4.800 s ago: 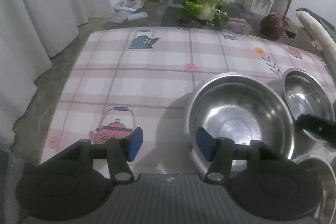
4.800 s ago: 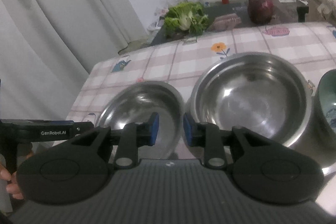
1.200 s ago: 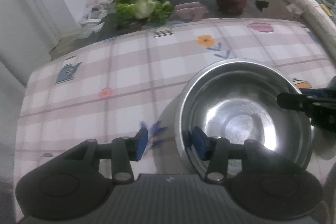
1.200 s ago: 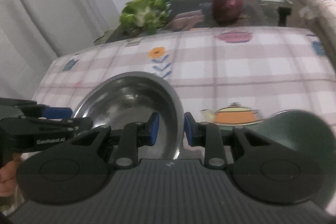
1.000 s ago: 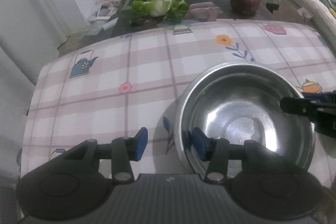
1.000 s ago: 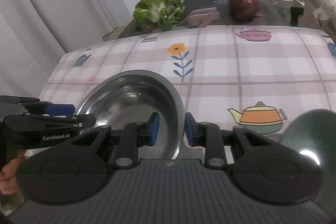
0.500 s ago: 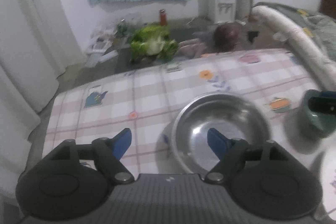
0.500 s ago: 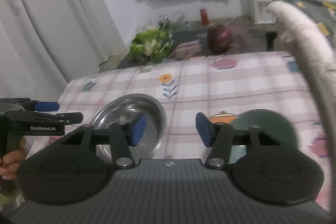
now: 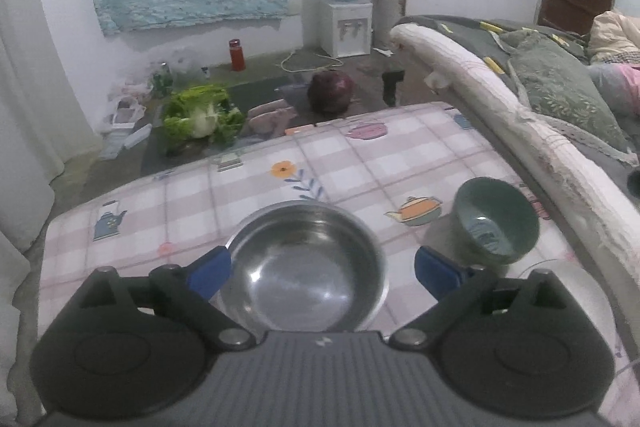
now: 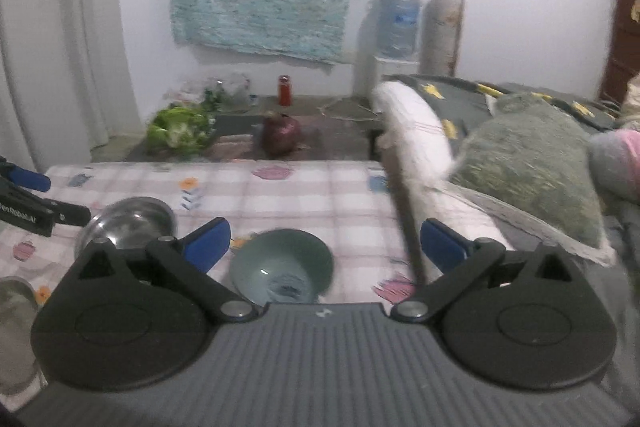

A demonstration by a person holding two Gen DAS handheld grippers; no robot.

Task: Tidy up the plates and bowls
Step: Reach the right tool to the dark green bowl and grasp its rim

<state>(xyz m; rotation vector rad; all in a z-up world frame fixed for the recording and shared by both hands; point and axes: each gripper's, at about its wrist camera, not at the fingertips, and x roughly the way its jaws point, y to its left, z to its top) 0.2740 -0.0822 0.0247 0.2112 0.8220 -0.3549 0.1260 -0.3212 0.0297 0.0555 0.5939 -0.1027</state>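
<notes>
On the plaid-covered desk (image 9: pixel 360 163), a shiny steel bowl (image 9: pixel 308 267) is seen near the front, left of centre, with a smaller green ceramic bowl (image 9: pixel 496 227) to its right by the bed-side edge. Both the left claw (image 9: pixel 322 267) and right claw (image 10: pixel 325 239) are opening wide, with nothing pinched. If clipped, the green bowl could be tipped off that edge.

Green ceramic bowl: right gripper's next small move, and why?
Probably lower the right gripper toward the green ceramic bowl rim: its jaws are opening with nothing between them, the bowl stands alone beside the round steel bowl, below the gripper.
</notes>
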